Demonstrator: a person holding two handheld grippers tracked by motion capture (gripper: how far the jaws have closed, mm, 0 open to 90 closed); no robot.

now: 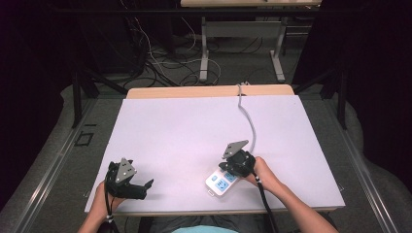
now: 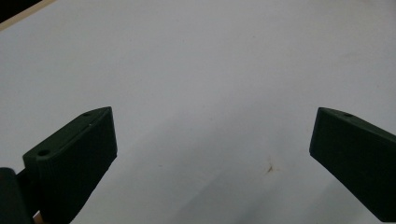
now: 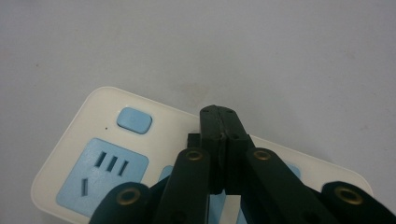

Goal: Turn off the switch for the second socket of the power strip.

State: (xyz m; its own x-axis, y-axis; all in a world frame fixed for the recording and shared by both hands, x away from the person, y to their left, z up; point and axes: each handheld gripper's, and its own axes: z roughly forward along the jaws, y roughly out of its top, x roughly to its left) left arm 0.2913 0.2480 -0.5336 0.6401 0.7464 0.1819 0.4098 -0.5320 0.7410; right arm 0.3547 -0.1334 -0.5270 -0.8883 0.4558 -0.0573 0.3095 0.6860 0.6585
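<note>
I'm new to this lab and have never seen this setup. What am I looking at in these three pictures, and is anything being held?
No robot arm here: a person sits at a table covered in white and holds a hand-operated gripper in each hand. The high view looks down from above the person. The other two pictures come from cameras that ride on the grippers and look along their black jaws.

The left gripper hovers over bare tabletop with its jaws wide open and nothing between them. It also shows at the lower left of the high view.

The right gripper has its jaws shut together, tips over a white power strip with blue sockets and a blue button. It grips nothing; whether it touches the strip is unclear. The strip's grey cord runs off the far edge.
</note>
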